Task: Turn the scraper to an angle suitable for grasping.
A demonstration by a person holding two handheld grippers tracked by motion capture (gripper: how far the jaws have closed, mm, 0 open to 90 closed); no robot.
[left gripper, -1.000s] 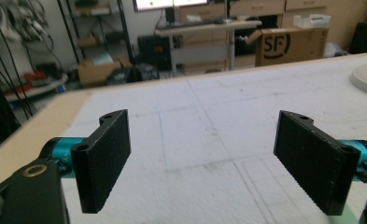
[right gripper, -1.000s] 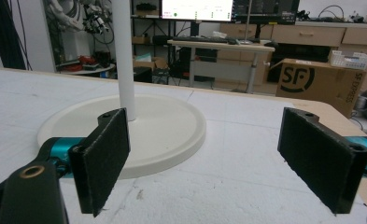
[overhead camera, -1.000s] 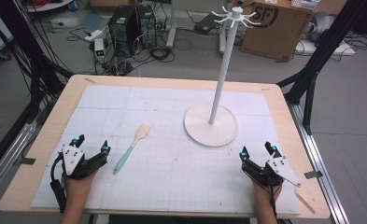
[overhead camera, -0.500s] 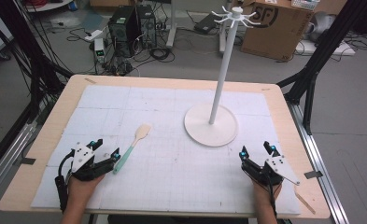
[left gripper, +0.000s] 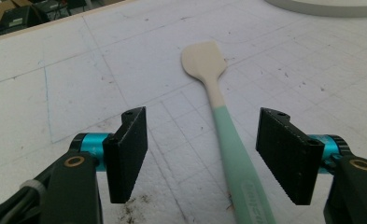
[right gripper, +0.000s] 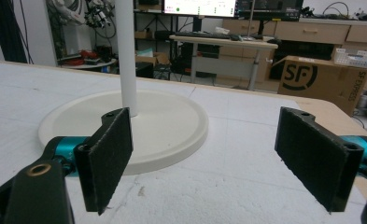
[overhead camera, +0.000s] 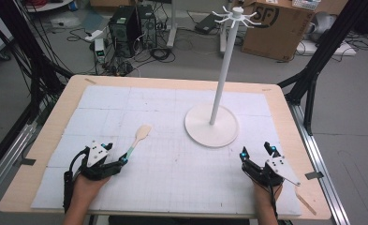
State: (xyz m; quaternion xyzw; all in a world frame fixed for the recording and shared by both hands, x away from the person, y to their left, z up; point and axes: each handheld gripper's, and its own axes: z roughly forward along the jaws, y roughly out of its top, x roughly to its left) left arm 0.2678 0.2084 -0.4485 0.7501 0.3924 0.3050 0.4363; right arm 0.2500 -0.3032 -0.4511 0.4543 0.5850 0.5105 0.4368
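A spatula (overhead camera: 137, 139) with a cream head and a teal handle lies flat on the white mat, left of centre. My left gripper (overhead camera: 120, 162) sits low at the handle's near end. In the left gripper view the teal handle (left gripper: 232, 158) runs between the jaws of the left gripper (left gripper: 208, 156), nearer the right pad and touching neither. These jaws have just been closing and stand open. My right gripper (overhead camera: 255, 150) rests at the front right, open with nothing between its pads (right gripper: 109, 158). It faces the white stand (right gripper: 125, 126).
The white stand's round base (overhead camera: 211, 125) sits right of centre, with a tall pole (overhead camera: 224, 65) and hooks on top. A thin wooden stick (overhead camera: 308, 199) lies at the table's front right corner. Black frame posts flank the table.
My left gripper has slid right, up to the spatula's handle end, and its jaws have narrowed around the handle. The right gripper has not moved.
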